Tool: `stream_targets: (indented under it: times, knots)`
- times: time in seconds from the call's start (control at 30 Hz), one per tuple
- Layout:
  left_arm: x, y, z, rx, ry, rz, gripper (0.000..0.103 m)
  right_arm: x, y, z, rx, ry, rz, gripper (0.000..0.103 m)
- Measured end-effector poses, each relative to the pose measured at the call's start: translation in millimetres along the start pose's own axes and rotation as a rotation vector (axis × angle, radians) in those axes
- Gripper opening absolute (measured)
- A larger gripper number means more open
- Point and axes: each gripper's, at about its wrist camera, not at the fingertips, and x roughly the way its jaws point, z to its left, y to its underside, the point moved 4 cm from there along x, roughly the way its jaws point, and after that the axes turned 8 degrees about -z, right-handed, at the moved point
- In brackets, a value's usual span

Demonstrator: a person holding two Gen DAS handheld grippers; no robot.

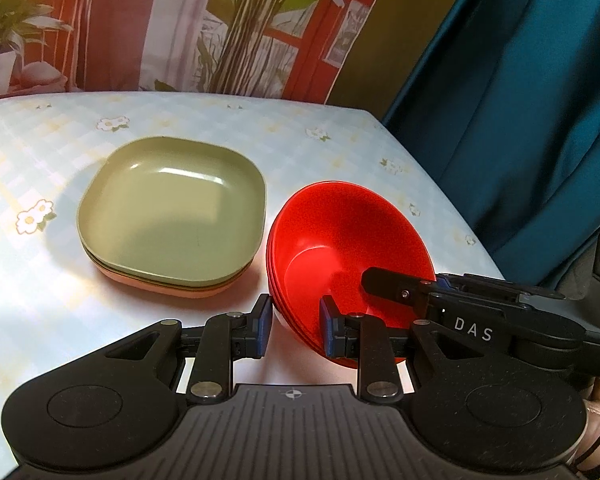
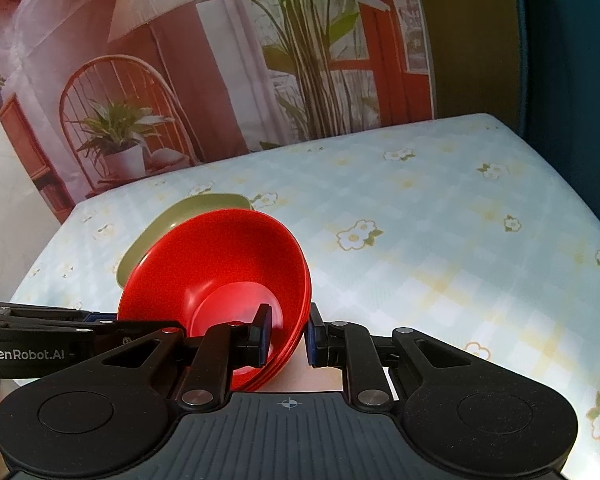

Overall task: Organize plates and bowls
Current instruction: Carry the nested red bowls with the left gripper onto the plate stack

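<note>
A nested stack of red bowls (image 1: 352, 248) is tilted above the flowered tablecloth (image 1: 204, 116), held from two sides. The left gripper (image 1: 294, 326) has its jaws narrow and clamps the near wall of the red bowls, one pad inside and one outside. The right gripper (image 2: 287, 336) is also narrow and pinches the opposite wall of the same bowls. Just beside the red bowls, on their left in the left wrist view, a stack of square plates (image 1: 172, 216) lies flat on the tablecloth, a green one on top and an orange one at the bottom
</note>
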Motion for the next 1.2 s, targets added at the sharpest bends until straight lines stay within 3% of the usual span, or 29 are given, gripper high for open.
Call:
stream_targets:
  times: [0.5,1.2]
  knots:
    - [-20.8,-3.1,11.8,-0.043,-0.01,-0.048,0.027,7.2,-16.1,19.2,-0.03,-0.029,-0.01,0.016]
    - [-11.1,-40.4,65.9,-0.104,-0.08,-0.057,0.027,76.4,-46.9,63.0,-0.105,-0.089,0.016,0.016]
